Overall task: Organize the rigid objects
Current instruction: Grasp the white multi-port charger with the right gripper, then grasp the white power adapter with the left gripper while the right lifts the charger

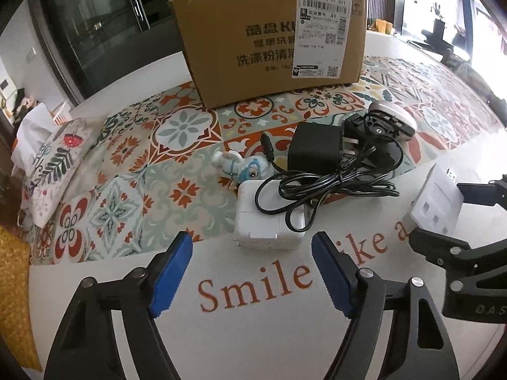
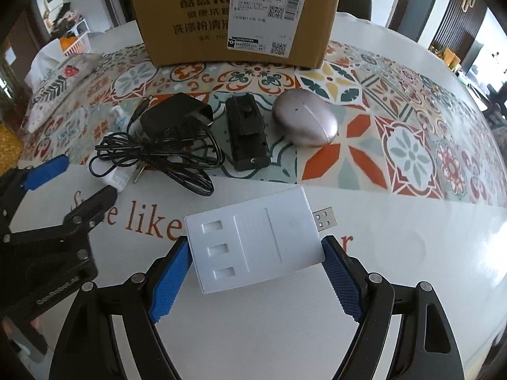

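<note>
White plastic flat USB hub [image 2: 255, 242] is what we've got pinched in the right gripper [image 2: 256, 255], blue pads on its two long edges, held just above the white table [image 2: 396, 285]. We'd guess that edge grip keeps it flat for the brown cardboard box [image 2: 234, 15] behind. Its long axis runs across the view, with the metal plug to the right. Our left gripper [image 1: 252, 253] is spread with nothing in it, just short of the white square charger [image 1: 266, 218].
</note>
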Available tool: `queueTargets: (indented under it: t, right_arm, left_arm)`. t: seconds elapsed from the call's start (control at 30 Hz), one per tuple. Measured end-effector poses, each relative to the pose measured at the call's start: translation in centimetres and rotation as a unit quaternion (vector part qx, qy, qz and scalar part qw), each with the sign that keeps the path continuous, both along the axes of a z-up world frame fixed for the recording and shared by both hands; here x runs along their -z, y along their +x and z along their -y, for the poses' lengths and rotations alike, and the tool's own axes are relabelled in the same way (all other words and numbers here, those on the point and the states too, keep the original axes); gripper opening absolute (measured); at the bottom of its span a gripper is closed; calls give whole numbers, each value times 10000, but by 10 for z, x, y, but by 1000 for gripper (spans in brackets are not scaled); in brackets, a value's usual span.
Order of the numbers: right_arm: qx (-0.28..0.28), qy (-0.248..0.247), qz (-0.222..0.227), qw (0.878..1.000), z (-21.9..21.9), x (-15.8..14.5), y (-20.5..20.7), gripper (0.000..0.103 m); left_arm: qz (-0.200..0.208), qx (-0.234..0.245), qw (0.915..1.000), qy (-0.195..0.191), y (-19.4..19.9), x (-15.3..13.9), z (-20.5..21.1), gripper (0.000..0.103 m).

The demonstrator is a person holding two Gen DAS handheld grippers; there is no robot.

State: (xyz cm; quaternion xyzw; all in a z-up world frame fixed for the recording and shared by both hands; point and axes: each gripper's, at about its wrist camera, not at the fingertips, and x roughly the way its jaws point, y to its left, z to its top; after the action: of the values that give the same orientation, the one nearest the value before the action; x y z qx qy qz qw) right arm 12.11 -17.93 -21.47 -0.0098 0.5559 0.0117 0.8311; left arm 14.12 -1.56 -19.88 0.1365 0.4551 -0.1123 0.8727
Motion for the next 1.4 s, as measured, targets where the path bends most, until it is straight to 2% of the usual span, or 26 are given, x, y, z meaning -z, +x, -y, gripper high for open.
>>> queueTargets:
  t: [0.1, 0.3, 0.47, 0.57, 0.63, 1.07, 1.4]
  right_arm:
    - [40, -51, 9, 10000, -1, 3, 0, 82]
    - [106, 2, -9, 9999, 0, 9, 5, 82]
    - [123, -20, 58, 9999, 1, 9, 8, 82]
    - [146, -15, 74, 9999, 2, 9, 9, 82]
    - [146, -19, 93, 9998, 2, 9, 9, 82]
    - [115, 147, 75, 9998, 3, 5, -3, 81]
    - [-12, 253, 357, 9990, 1, -25, -12, 80]
  left_arm:
    - [30, 62, 10000, 35, 4, 6, 2, 68]
    - [170, 50, 9998, -119, 12, 8, 4, 67]
    - [244, 71, 9992, -308, 16, 10, 4, 60]
    - [287, 131, 9987, -402, 18, 11, 6, 54]
    - [265, 185, 9982, -499, 18, 11, 7, 46]
    - [83, 63, 9989, -456, -6, 1, 1, 45]
    - [335, -152, 9972, -648, -18, -40, -5, 45]
